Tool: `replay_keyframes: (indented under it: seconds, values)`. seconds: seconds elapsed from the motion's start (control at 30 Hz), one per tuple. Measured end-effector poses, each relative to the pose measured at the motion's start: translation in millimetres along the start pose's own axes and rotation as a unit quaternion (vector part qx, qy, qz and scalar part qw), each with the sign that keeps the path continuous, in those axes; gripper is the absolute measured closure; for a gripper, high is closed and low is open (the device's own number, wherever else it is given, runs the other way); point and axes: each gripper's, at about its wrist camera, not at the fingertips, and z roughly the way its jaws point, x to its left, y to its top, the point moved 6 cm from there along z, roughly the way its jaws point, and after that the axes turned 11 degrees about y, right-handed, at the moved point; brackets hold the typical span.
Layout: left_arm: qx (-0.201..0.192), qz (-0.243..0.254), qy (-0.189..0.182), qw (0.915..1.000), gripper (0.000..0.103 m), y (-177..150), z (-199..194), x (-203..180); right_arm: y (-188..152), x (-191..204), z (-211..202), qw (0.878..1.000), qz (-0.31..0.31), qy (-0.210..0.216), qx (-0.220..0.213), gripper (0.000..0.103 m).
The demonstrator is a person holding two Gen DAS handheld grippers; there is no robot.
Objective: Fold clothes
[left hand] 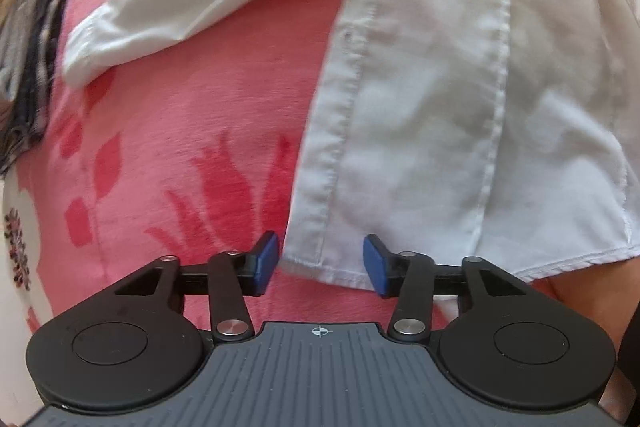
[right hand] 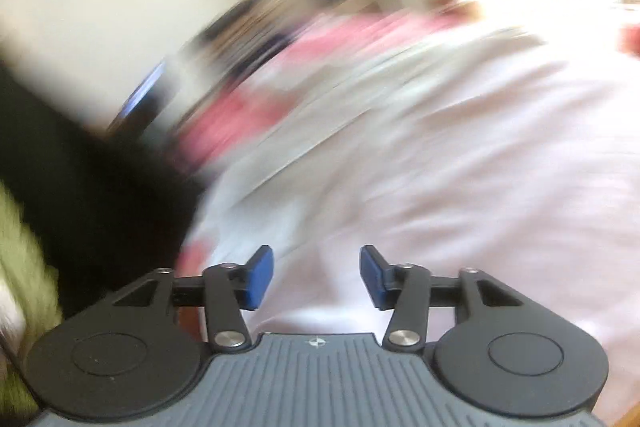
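Left gripper hangs with jaws apart over the white shirt's hem on a pink blanket; right gripper likewise apart, view blurred

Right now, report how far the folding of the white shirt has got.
Done: the white shirt lies spread on the pink floral blanket, one sleeve turned inward. In hand: nothing; the left gripper hangs open over the hem corner, and the right gripper is open over blurred white cloth. Left: the remaining folds; the shirt is not yet a compact stack.
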Motion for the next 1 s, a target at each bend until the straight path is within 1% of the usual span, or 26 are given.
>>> replay_keyframes:
  seconds: [0.03,0.07,0.1,0.17,0.2,0.27,0.3,0.33,0.37,0.47,0.57,0.63,0.7,0.8,0.83,0.87,0.9,0.93,0.97,1.0]
  values:
    - [0.000,-0.007,0.005,1.0000,0.049,-0.7,-1.9,4.0,-1.0,-20.4,-24.4,0.998,0.029,-0.050,-0.025,0.035]
    - [-0.001,-0.014,0.011,0.9998,0.048,-1.0,-4.1,7.9,-2.5,-40.8,-49.5,0.992,0.058,-0.100,-0.049,0.033]
    - [-0.003,-0.020,0.016,0.9997,0.048,-0.9,-6.2,11.8,-8.6,-55.1,-68.6,0.985,0.080,-0.142,-0.061,0.033]
    - [-0.008,-0.033,0.029,0.9990,0.047,0.1,-11.8,19.3,-26.6,-75.9,-99.9,0.967,0.116,-0.216,-0.068,0.033]
    - [-0.010,-0.040,0.035,0.9985,0.047,0.9,-13.2,23.5,-35.8,-85.9,-116.0,0.956,0.133,-0.253,-0.071,0.034]
    - [-0.014,-0.056,0.046,0.9973,0.047,7.2,-12.7,31.5,-54.2,-94.4,-139.6,0.934,0.141,-0.321,-0.071,0.035]
    - [-0.019,-0.063,0.048,0.9967,0.047,8.9,-16.1,34.7,-65.3,-96.7,-149.6,0.920,0.152,-0.354,-0.073,0.035]
    - [-0.024,-0.069,0.047,0.9962,0.047,11.6,-18.6,38.4,-77.7,-98.6,-159.2,0.903,0.170,-0.386,-0.077,0.035]
    - [-0.028,-0.073,0.046,0.9959,0.047,14.3,-20.5,38.9,-91.5,-98.2,-169.1,0.891,0.200,-0.397,-0.091,0.035]
    - [-0.033,-0.074,0.043,0.9958,0.047,18.7,-22.1,31.2,-135.3,-84.9,-194.8,0.863,0.311,-0.367,-0.154,0.035]
    - [-0.032,-0.067,0.042,0.9963,0.047,21.1,-14.6,21.6,-180.7,-66.9,-208.6,0.835,0.400,-0.325,-0.190,0.035]
    - [-0.029,-0.068,0.040,0.9965,0.047,21.2,-10.0,16.9,-207.4,-59.5,-205.6,0.811,0.467,-0.285,-0.206,0.035]
    - [-0.025,-0.072,0.037,0.9964,0.047,19.9,-6.6,14.0,-228.7,-52.4,-195.0,0.789,0.517,-0.248,-0.223,0.036]
    - [-0.023,-0.073,0.036,0.9964,0.047,17.4,-2.7,9.8,-254.1,-54.0,-174.7,0.758,0.566,-0.210,-0.246,0.041]
    - [-0.022,-0.073,0.035,0.9964,0.047,16.7,-1.6,8.2,-262.2,-54.8,-168.0,0.747,0.581,-0.198,-0.254,0.044]
    - [-0.021,-0.073,0.034,0.9965,0.047,16.0,-0.6,6.5,-266.8,-55.5,-163.1,0.740,0.589,-0.187,-0.264,0.047]
    - [-0.019,-0.074,0.033,0.9965,0.047,15.2,0.3,5.2,-266.7,-56.2,-158.5,0.740,0.591,-0.176,-0.269,0.049]
    - [-0.017,-0.075,0.032,0.9965,0.047,14.5,1.3,4.0,-265.2,-56.9,-153.4,0.741,0.593,-0.164,-0.269,0.056]
    - [-0.014,-0.076,0.031,0.9965,0.047,13.9,2.6,2.7,-263.6,-57.6,-148.4,0.742,0.594,-0.152,-0.270,0.069]
    - [-0.011,-0.077,0.029,0.9965,0.047,13.4,4.3,1.3,-262.2,-58.0,-142.4,0.746,0.593,-0.148,-0.265,0.075]
